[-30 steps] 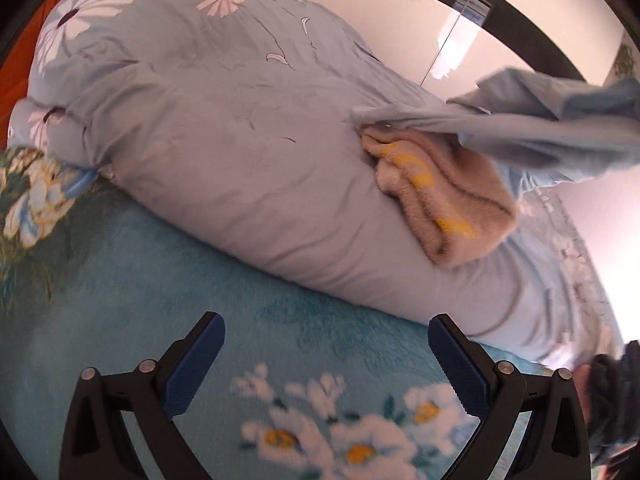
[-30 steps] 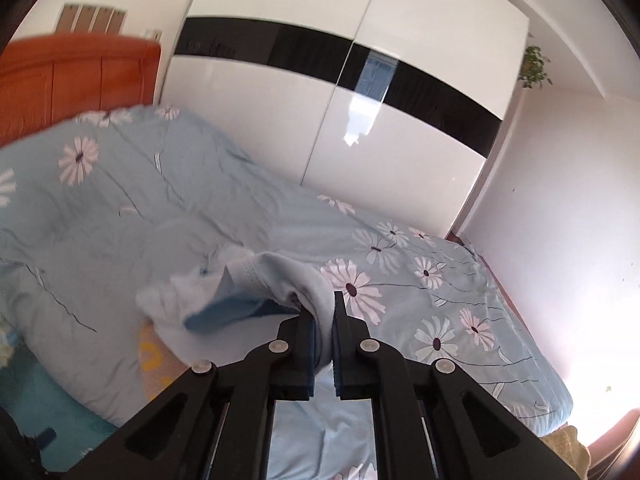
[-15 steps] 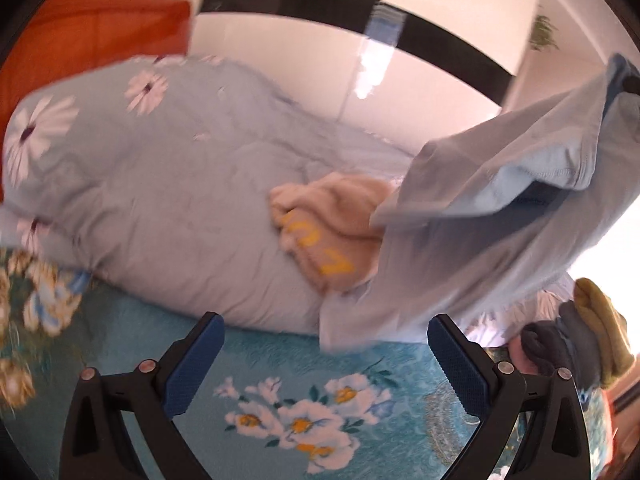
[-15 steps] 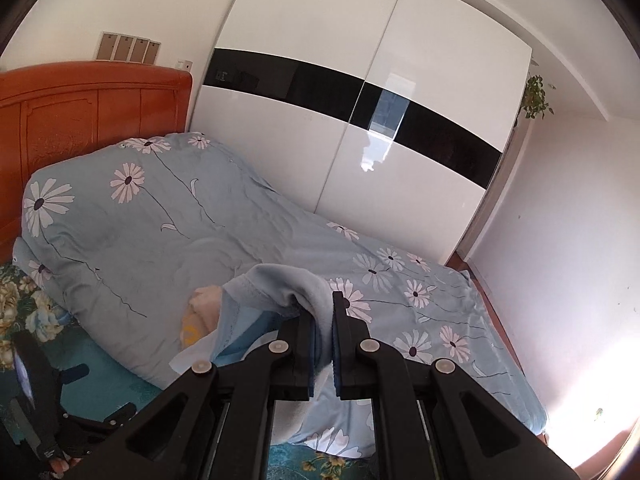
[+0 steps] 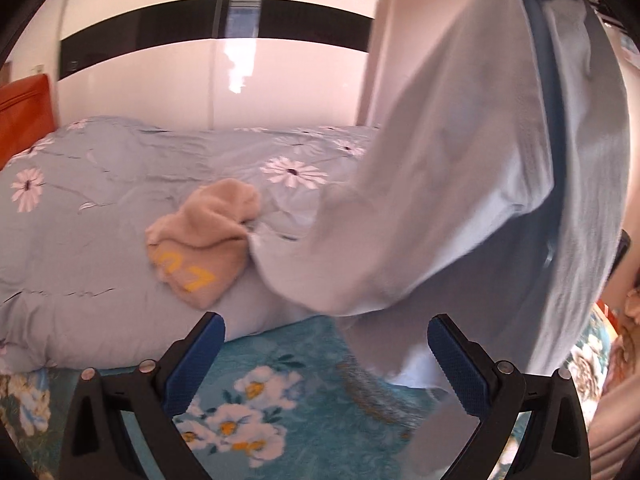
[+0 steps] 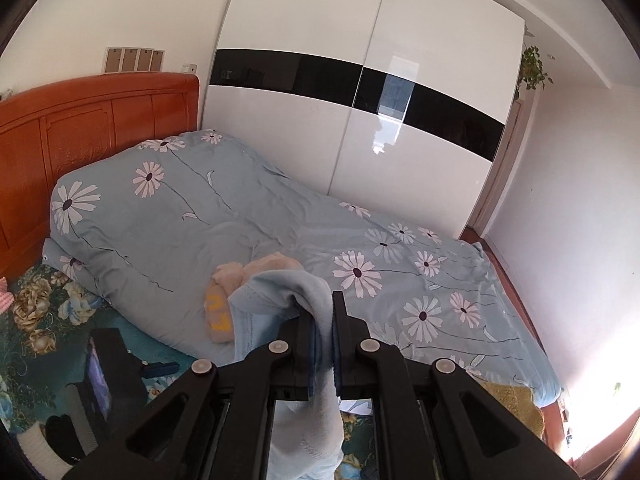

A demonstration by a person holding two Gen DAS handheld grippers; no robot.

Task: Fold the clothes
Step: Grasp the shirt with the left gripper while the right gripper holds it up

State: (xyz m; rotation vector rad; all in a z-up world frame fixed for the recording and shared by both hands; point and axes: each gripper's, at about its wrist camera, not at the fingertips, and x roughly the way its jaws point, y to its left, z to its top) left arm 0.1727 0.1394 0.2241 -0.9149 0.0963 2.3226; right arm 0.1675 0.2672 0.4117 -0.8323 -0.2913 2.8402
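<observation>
Aloft, right tongs [image 6: 323, 312] pinch the light-blue garment [image 6: 280, 292].

A pale blue garment [image 6: 280, 292] hangs lifted off the bed, draped and bunched — its dark blue inner trim showing. A crumpled beige fleece garment [image 5: 204, 236] — yellow print facing up — lies on the quilt.

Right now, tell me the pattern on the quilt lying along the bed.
Light blue quilt with white daisies with dark centres; clearest in the right wrist view.
</observation>
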